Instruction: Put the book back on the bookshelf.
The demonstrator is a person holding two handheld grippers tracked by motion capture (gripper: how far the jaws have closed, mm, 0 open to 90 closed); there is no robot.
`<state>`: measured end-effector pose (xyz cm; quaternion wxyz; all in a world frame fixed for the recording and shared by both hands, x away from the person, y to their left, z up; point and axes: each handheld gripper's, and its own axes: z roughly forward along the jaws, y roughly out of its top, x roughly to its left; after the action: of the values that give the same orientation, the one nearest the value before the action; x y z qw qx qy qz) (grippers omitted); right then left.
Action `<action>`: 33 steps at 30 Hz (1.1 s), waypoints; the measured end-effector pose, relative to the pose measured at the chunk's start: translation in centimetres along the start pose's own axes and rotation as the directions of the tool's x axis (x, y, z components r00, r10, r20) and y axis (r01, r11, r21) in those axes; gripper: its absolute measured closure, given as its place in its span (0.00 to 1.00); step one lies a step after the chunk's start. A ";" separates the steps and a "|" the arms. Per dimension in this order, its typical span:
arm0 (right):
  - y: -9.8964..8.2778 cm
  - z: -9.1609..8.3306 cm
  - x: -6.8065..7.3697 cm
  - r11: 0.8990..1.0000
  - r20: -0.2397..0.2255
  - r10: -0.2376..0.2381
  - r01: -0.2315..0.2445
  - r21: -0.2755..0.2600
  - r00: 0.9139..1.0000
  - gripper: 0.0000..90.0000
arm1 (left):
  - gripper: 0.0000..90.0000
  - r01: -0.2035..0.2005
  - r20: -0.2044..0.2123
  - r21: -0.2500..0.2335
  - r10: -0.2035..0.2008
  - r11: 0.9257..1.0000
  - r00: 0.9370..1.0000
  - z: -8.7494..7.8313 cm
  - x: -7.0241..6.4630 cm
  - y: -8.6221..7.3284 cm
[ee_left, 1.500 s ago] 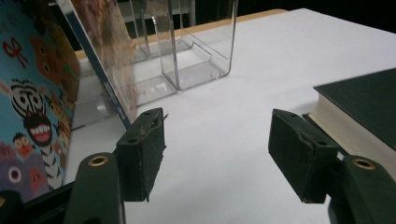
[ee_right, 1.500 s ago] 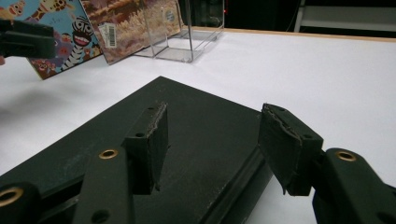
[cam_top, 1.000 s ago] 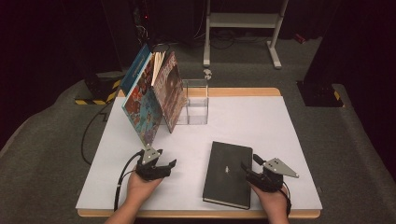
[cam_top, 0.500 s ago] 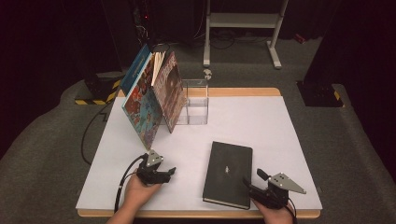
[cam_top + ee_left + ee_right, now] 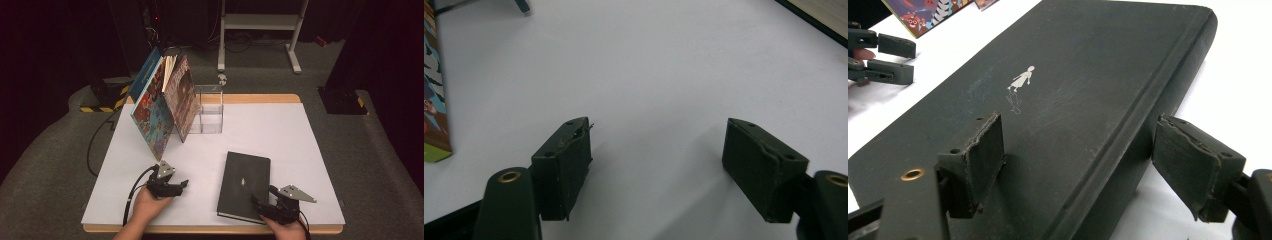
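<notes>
Right gripper (image 5: pixel 1075 165) at the black book's (image 5: pixel 245 184) near corner, jaws just opening, astride its edge, left gripper (image 5: pixel 659 165) wide, empty, left of the book

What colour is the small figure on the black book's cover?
White, on the black book; clearest in the right gripper view.

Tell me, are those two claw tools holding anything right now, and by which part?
Nothing is held. The left gripper is open over bare table. The right gripper, its jaws just opening, straddles the black book's near right edge without pressing it.
</notes>
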<state>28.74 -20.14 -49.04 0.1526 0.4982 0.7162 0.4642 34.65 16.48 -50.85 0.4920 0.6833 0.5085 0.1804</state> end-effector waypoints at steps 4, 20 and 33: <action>0.1 0.0 0.0 1.000 0.001 0.012 -0.012 0.009 1.000 0.23 | 0.30 0.000 -0.001 0.000 0.000 1.000 1.000 0.0 0.0 0.0; 2.4 3.2 2.2 0.997 0.004 -0.029 0.029 0.069 1.000 0.24 | 0.30 0.002 -0.001 -0.001 -0.002 1.000 1.000 0.0 0.0 0.0; 2.7 1.9 2.6 0.996 -0.078 -0.081 0.084 0.040 0.994 0.25 | 0.28 0.023 0.113 -0.002 -0.022 1.000 0.993 -1.1 -3.4 -0.5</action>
<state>30.35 -16.80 -47.19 0.1334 0.4532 0.7514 0.4606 32.18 14.06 -49.95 0.5232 0.6859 0.4870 0.1366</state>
